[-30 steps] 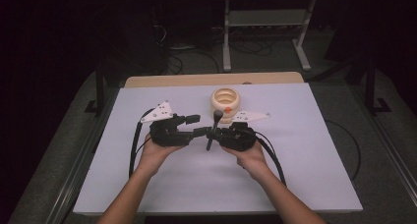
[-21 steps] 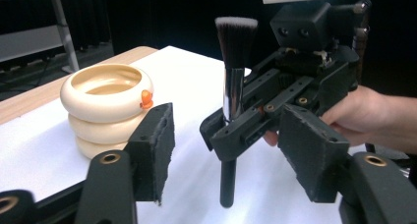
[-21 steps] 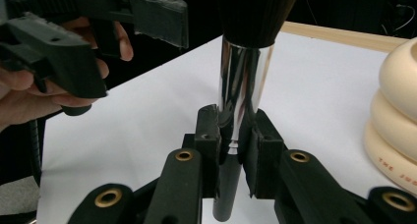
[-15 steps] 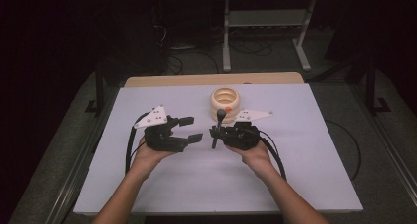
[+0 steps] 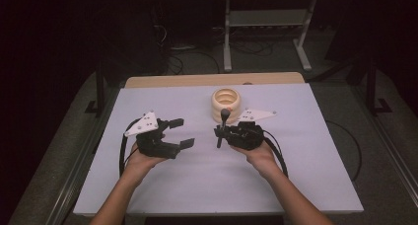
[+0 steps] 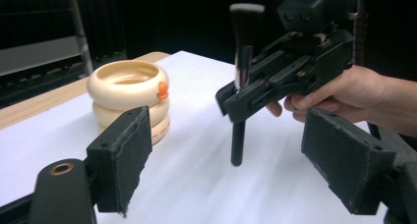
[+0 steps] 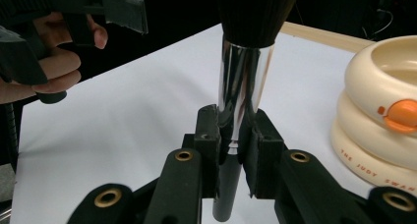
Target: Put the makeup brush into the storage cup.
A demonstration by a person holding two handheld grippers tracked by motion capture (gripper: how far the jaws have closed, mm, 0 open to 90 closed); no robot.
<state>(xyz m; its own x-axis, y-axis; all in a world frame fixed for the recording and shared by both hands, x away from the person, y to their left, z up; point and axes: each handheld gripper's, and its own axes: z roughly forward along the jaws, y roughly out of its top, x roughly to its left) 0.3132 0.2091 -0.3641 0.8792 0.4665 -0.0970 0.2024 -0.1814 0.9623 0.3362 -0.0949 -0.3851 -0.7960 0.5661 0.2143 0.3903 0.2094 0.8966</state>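
Handover done. A second ago both tools met at mid-worktop; now they are well apart. Right tool (image 5: 221, 131) clenched on brush (image 6: 239, 86), held upright, bristles up, handle end clear of the worktop (image 5: 296, 175). Left tool (image 5: 181, 133) released, empty, drawn back. Stacked cream rings (image 5: 226, 104) stand just beyond the right tool. Likely next: brush goes to the rings.

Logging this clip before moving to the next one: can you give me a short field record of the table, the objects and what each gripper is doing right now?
surface: white table top
container: cream ringed round holder with orange button, standing upright at the far middle
tool: black-handled makeup brush with chrome ferrule, upright, bristles up, lifted off the table
right gripper: shut on the brush ferrule
left gripper: open, empty, apart from the brush
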